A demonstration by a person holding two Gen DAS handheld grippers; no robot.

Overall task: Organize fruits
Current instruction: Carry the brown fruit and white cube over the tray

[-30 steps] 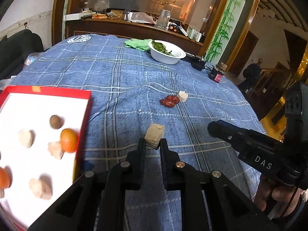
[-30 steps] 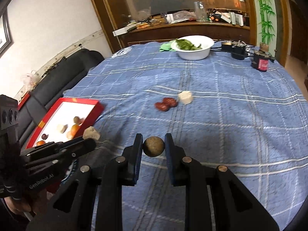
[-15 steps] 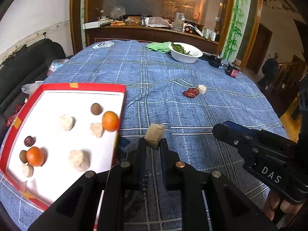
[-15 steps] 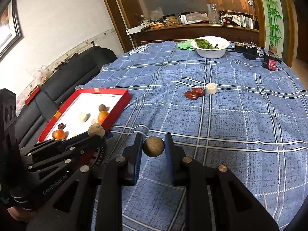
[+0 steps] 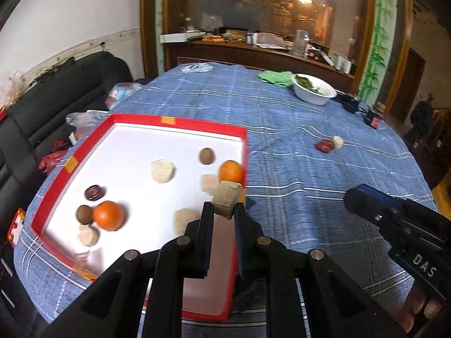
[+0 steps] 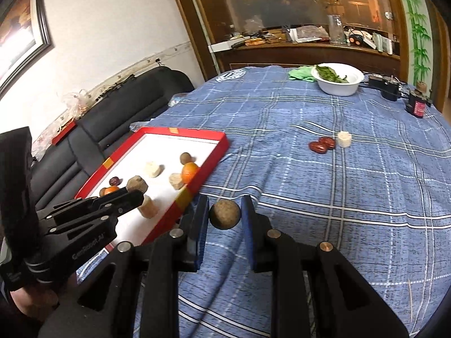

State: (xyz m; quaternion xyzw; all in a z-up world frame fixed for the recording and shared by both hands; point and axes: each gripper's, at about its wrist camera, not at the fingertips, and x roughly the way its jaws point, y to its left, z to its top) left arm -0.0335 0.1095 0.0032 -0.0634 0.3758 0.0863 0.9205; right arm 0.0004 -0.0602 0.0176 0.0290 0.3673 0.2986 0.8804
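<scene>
My left gripper (image 5: 222, 211) is shut on a tan fruit chunk (image 5: 227, 200), held above the right edge of the red-rimmed white tray (image 5: 180, 122). The right wrist view shows that same gripper (image 6: 132, 191) and chunk (image 6: 136, 183) over the tray (image 6: 197, 135). Inside the tray lie two oranges (image 5: 108, 215) (image 5: 231, 171), brown round fruits, a dark red date (image 5: 94, 192) and several pale chunks. My right gripper (image 6: 225, 215) is shut on a brown round fruit (image 6: 225, 214), just right of the tray. Two red dates (image 6: 321, 145) and a pale chunk (image 6: 344, 139) lie on the blue cloth.
A white bowl of greens (image 6: 336, 78) and a green rag (image 6: 301, 72) sit at the table's far side, with a small dark jar (image 6: 418, 104) and a black device (image 6: 384, 83) to the right. A black sofa (image 5: 56, 95) runs along the left.
Both grippers have moved left toward the tray with their fruit still held. The left one has gone from over the cloth to over the tray's right edge.
</scene>
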